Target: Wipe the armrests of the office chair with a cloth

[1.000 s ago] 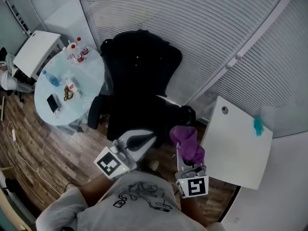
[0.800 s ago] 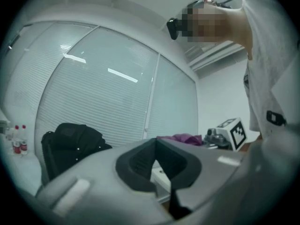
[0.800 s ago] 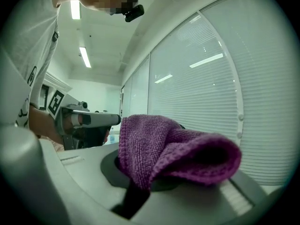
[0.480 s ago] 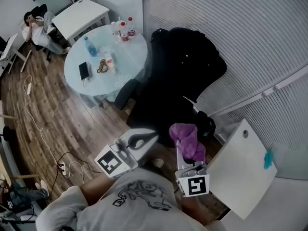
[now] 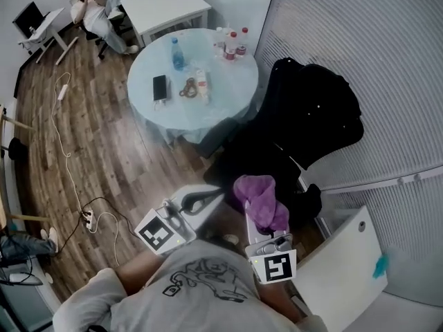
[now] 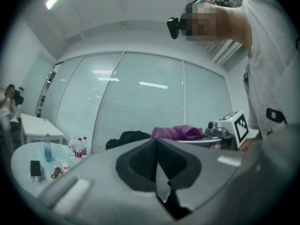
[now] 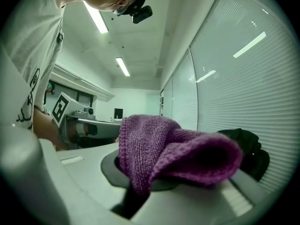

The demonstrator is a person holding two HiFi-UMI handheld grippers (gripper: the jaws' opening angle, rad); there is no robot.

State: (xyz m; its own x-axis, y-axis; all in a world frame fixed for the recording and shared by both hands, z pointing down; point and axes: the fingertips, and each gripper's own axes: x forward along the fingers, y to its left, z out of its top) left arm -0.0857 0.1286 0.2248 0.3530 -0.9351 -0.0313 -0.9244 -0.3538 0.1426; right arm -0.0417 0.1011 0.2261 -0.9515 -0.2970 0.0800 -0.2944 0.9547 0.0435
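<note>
My right gripper (image 5: 257, 220) is clamped on the purple cloth (image 5: 259, 198), at 7 o'clock from the office chair (image 5: 311, 116) — soft, light, floppy, so the bunched fold is where to pinch; left gripper (image 5: 201, 200) is closed on nothing

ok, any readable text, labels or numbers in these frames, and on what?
No legible text anywhere.
Bottles on the round table: labels too small to read.
Shirt print: a drawing, no words made out.
Marker cubes: black-and-white square patterns, no letters.
Purple cloth: no tag seen.
</note>
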